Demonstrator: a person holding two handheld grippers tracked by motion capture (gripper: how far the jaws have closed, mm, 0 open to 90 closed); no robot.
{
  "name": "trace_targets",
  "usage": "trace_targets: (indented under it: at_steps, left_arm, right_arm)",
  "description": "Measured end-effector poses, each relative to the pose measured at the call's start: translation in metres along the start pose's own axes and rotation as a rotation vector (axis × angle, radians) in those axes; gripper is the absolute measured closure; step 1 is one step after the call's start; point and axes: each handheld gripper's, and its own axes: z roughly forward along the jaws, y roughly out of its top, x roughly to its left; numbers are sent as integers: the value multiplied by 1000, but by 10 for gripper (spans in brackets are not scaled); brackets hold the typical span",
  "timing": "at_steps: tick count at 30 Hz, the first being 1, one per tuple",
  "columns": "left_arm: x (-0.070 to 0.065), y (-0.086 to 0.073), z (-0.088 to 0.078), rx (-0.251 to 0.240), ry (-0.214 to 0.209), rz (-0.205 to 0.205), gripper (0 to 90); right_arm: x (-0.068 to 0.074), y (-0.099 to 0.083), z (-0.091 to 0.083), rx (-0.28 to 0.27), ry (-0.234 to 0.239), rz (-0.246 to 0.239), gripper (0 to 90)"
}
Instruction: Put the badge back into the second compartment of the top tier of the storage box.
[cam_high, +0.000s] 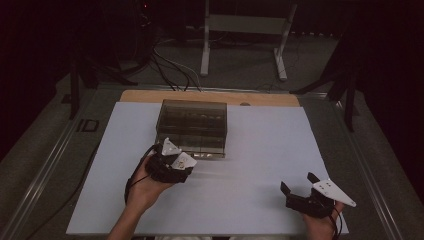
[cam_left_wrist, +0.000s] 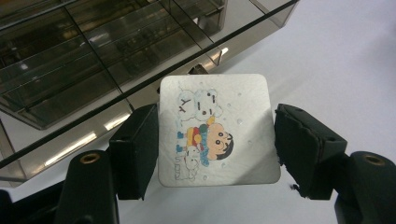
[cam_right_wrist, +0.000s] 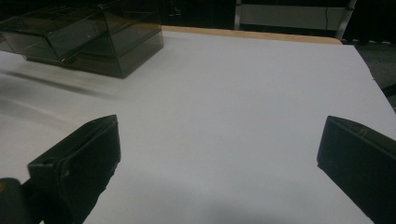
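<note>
The left gripper (cam_left_wrist: 215, 140) holds a square card (cam_left_wrist: 218, 130) printed with a cartoon child and a snowman. Its jaws press on the card's two side edges, so the printed face stays flat and unbent, facing up toward the gripper's camera. In the high view the left gripper (cam_high: 170, 164) sits just at the near edge of the box (cam_high: 192, 127), a smoky clear case with inner dividers that stands toward the back of the white sheet (cam_high: 260, 150). Holding the card by its edges probably keeps it level for sliding into one of the box's compartments (cam_left_wrist: 84, 51), whose thin walls lie directly ahead of the card; which compartment it is aimed at cannot be told.

The right gripper (cam_high: 300, 187) rests near the front right corner of the sheet, well apart from the box, with its jaws spread wide and nothing between them. In its own view only bare sheet lies between the pads (cam_right_wrist: 88, 154). It seems parked out of the way, leaving the left hand (cam_high: 142, 190) free room. The box's position near the middle of the table (cam_high: 210, 96) suits a reach from either side.
</note>
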Motion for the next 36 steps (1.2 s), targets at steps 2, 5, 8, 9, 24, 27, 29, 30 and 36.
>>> trace_targets:
  at_steps: [2, 5, 8, 9, 24, 27, 29, 30, 36]
  left_arm:
    - [0, 0, 0, -4, -2, -4, 347]
    - [0, 1, 0, -2, -3, -1, 347]
    - [0, 2, -1, -5, -4, 0, 347]
    - [0, 3, -1, -8, -4, 0, 347]
    - [3, 10, -4, -22, -2, -5, 347]
    - [3, 12, -4, -25, -2, -10, 347]
    - [4, 12, -4, -26, -1, -11, 347]
    - [4, 13, -4, -26, -1, -12, 347]
    - [6, 14, -4, -27, -2, -17, 346]
  right_arm:
    - [0, 0, 0, 0, 1, 0, 0]
    - [0, 0, 0, -1, 1, -2, 0]
    - [0, 0, 0, 0, -1, 1, 0]
    - [0, 0, 0, 0, 0, 1, 0]
    - [0, 0, 0, -1, 1, 0, 0]
    - [0, 0, -1, -1, 0, 0, 0]
    - [0, 0, 0, -1, 1, 0, 0]
    - [0, 0, 0, -1, 0, 0, 0]
    - [0, 0, 0, -1, 1, 0, 0]
